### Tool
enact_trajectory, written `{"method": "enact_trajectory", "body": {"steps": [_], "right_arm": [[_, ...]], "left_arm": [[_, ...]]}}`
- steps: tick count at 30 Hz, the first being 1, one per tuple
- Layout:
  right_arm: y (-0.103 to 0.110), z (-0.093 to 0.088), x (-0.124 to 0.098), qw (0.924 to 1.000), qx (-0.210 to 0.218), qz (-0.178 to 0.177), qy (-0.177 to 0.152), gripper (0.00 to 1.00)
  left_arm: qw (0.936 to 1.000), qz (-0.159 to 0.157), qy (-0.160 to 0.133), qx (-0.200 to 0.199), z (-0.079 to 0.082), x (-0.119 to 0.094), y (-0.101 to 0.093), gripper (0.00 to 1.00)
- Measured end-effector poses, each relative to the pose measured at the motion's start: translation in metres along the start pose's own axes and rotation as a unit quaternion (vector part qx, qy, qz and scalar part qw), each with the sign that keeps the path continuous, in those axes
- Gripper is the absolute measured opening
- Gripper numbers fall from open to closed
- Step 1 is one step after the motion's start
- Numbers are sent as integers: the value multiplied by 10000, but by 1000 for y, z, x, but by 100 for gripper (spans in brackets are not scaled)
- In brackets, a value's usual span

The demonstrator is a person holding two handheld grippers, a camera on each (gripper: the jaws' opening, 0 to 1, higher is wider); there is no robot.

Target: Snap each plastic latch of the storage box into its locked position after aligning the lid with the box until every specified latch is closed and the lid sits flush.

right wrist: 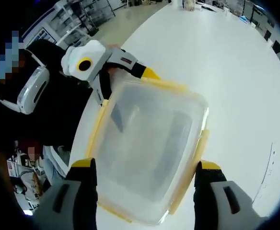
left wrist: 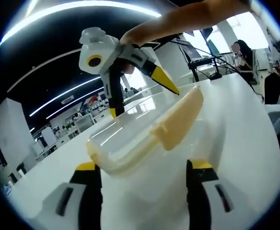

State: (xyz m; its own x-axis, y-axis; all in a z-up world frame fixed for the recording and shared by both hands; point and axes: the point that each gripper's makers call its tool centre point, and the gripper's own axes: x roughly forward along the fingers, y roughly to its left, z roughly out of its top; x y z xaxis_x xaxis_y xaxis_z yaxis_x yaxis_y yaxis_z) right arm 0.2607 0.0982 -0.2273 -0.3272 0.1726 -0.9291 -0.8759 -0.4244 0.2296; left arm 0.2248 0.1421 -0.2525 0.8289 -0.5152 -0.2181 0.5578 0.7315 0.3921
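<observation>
The storage box (left wrist: 145,139), clear plastic with a clear lid and pale yellow latches, sits on a white table (left wrist: 236,143).

In the left gripper view, the box lies just ahead of the left gripper (left wrist: 145,177), whose two black, yellow-tipped jaws rise from the bottom with a wide gap between them, holding nothing. A long yellow latch (left wrist: 178,122) on the box's right side sticks up and outward, not folded down. Another yellow latch (left wrist: 113,160) runs along the near edge. Beyond the box, the right gripper (left wrist: 145,88) reaches down from above, its jaws spread, one yellow tip at the far-left rim and the other near the raised latch's top.

In the right gripper view, the box (right wrist: 149,148) is seen from above with its lid (right wrist: 152,139) on, near the table (right wrist: 226,57) edge. The right gripper (right wrist: 147,175) has its jaws parted on either side of the box's near end, not squeezing it. A side latch (right wrist: 190,172) lies beside the right jaw. The left gripper (right wrist: 128,79) is at the far rim; whether it grips there is hard to tell. A person in dark clothing (right wrist: 49,120) stands behind it.
</observation>
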Motion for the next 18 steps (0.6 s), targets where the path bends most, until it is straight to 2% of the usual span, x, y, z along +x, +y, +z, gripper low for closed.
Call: {"method": "enact_trajectory", "body": {"steps": [4, 12, 18], "right_arm": [[0, 1, 1, 10000, -2, 10, -13, 80], [0, 0, 4, 9998, -13, 59, 214, 77], [-2, -1, 4, 9982, -109, 150, 578, 72]], "left_arm": [[10000, -14, 8, -40, 0, 0, 1, 71], [9997, -13, 82, -218, -2, 1, 1, 72], [9997, 15, 51, -236, -2, 0, 0, 72]]}}
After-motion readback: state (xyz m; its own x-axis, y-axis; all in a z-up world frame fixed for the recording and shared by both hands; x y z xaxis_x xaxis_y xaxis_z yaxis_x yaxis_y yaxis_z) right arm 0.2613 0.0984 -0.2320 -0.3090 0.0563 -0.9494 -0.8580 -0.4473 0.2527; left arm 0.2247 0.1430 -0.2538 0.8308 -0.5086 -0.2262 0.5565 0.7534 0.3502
